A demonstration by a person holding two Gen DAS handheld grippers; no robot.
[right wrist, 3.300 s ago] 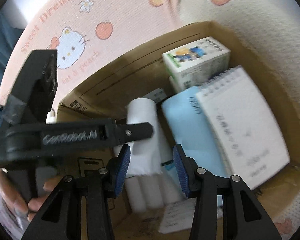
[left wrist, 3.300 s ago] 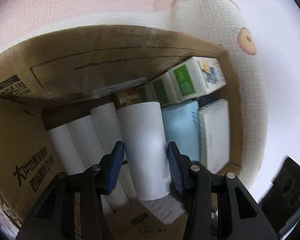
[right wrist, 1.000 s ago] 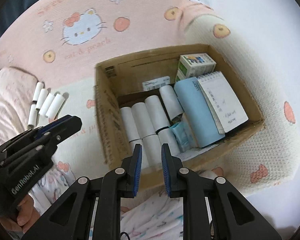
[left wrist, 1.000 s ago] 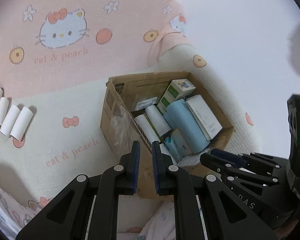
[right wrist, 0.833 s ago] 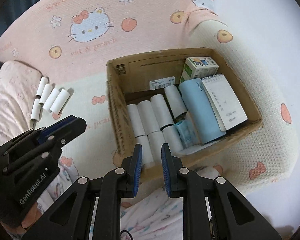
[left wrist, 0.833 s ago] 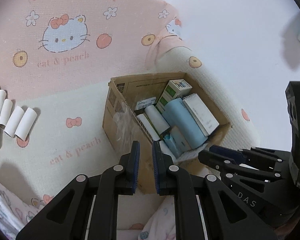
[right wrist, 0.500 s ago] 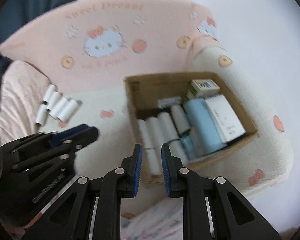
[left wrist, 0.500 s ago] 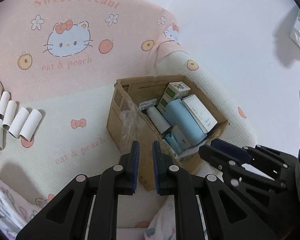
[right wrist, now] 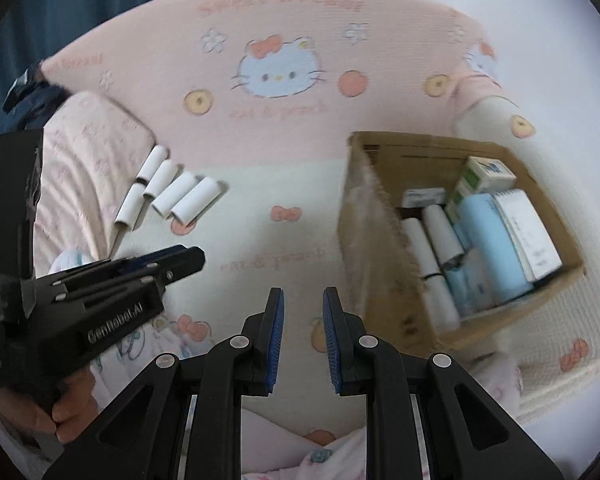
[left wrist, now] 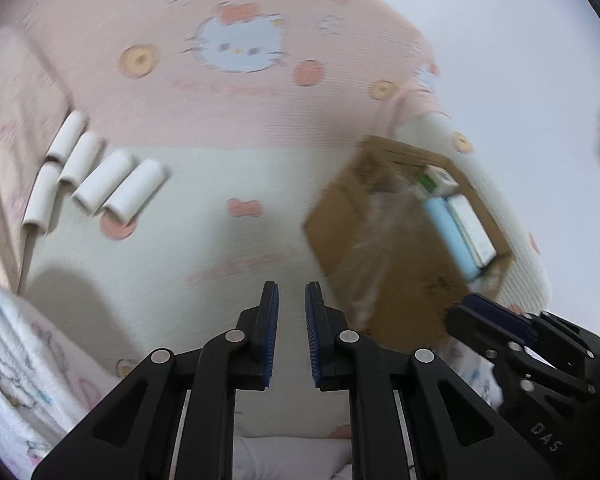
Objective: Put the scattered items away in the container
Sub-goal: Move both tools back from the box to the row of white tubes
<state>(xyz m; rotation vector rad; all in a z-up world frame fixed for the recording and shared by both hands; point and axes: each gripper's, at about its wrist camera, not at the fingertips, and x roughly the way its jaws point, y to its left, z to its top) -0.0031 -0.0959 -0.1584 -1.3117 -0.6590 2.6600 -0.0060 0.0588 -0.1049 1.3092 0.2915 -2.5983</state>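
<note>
- Over the bed, between loads: left hand-held gripper (left wrist: pixel 291 300) and right hand-held gripper (right wrist: pixel 303 308) nearly together, empty.
- Five white rolls (right wrist: pixel 180 194) lying far left, well apart from cardboard box (right wrist: pixel 384 280).
- Next: widen, straddle one roll.

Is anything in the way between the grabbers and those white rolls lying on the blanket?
Nothing visible is. Only bare blanket lies between the left gripper, the right gripper and the white rolls. Both grippers hold nothing. The cardboard box sits off to the other side.
</note>
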